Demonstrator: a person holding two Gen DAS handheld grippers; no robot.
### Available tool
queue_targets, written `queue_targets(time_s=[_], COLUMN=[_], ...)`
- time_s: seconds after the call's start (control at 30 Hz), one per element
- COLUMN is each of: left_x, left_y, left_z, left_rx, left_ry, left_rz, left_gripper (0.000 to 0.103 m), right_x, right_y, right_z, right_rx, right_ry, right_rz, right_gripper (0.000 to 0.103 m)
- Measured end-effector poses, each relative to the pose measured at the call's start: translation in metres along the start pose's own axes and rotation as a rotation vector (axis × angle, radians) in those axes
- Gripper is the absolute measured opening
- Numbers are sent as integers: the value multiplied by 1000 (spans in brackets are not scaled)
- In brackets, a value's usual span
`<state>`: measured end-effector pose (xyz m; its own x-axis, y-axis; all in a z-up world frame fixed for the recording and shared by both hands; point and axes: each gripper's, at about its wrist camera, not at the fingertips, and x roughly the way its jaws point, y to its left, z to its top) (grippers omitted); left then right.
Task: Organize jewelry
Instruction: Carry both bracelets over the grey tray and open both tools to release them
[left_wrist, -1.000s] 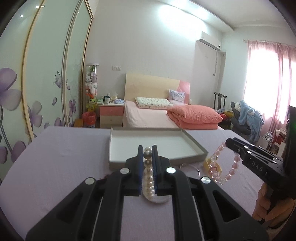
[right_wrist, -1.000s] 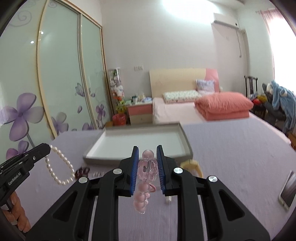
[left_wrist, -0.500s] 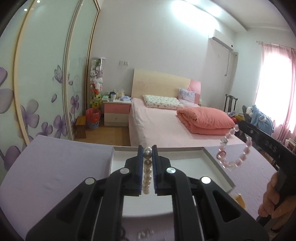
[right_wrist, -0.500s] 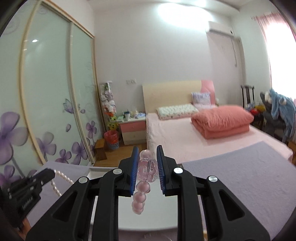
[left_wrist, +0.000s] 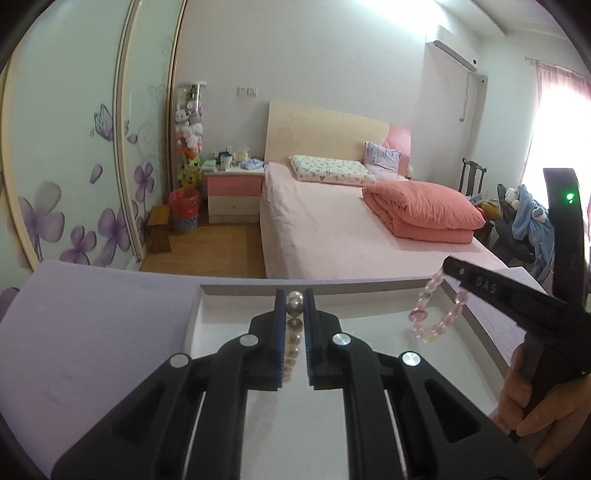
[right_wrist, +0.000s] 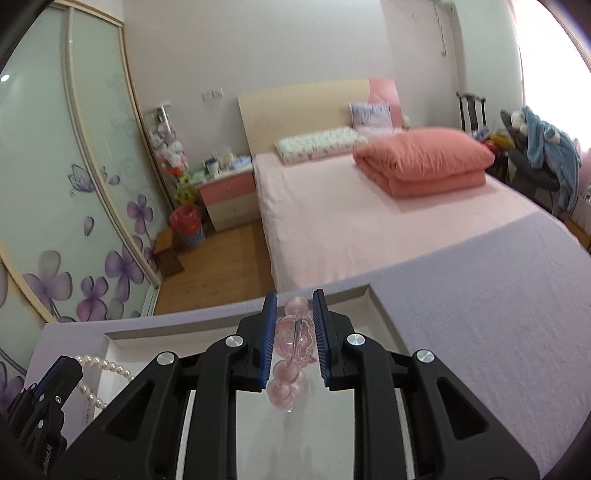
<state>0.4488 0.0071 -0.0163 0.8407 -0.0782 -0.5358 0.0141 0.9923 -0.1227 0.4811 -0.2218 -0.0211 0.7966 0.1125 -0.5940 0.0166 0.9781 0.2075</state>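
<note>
Black fingers with blue pads fill the foreground of both wrist views. The left gripper (left_wrist: 294, 332) is clamped on a pearl bracelet (left_wrist: 292, 345); its pads stand nearly together with the string of white beads running up between them, and the rest of the loop hangs below. From the right wrist view the same gripper (right_wrist: 62, 373) shows at the lower left with the pearls (right_wrist: 107, 369) looping out from its tip. The right gripper (right_wrist: 294, 343) is closed on a pink bracelet (right_wrist: 290, 354): a clear pink flower bead sits squeezed between the pads, a round bead pokes above it and more beads dangle beneath. In the left wrist view that gripper (left_wrist: 452, 269) reaches in from the right, held by a hand (left_wrist: 535, 417), and the pink beads (left_wrist: 432, 317) hang from its tip in an open loop.

Both bracelets are held above a shallow grey tray (left_wrist: 229, 291) with a white floor. The tray (right_wrist: 365, 295) rests on a lilac cloth (right_wrist: 480, 314) that covers the table (left_wrist: 92, 332). Whether either bracelet touches the tray floor cannot be told.

Beyond the table edge lies a wood floor, then a bed (left_wrist: 332, 229) with a pink sheet, a folded coral quilt (left_wrist: 424, 210) and pillows. A pink nightstand (left_wrist: 232, 195) stands left of it, with a red bin (left_wrist: 184, 206) beside that and a wardrobe (left_wrist: 74, 147) with purple flowers along the left wall.
</note>
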Motion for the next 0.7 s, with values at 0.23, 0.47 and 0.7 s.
queue_targets(time_s=[0.23,0.47,0.7], left_x=[22,26,-2], left_y=[3,10,23], left_z=[-4,-5,-4], left_rx=[-14,-22,-50], left_ry=[47,58,11], left_rz=[-5,11,49], left_gripper=[10,23,40], right_x=[16,-6,-30], right_y=[5,-1,-12], right_z=[-4,3,9], right_rx=[1,4,-1], right_ry=[83,20,-59], right_rz=[13,44,41], right_gripper=[22,53,53])
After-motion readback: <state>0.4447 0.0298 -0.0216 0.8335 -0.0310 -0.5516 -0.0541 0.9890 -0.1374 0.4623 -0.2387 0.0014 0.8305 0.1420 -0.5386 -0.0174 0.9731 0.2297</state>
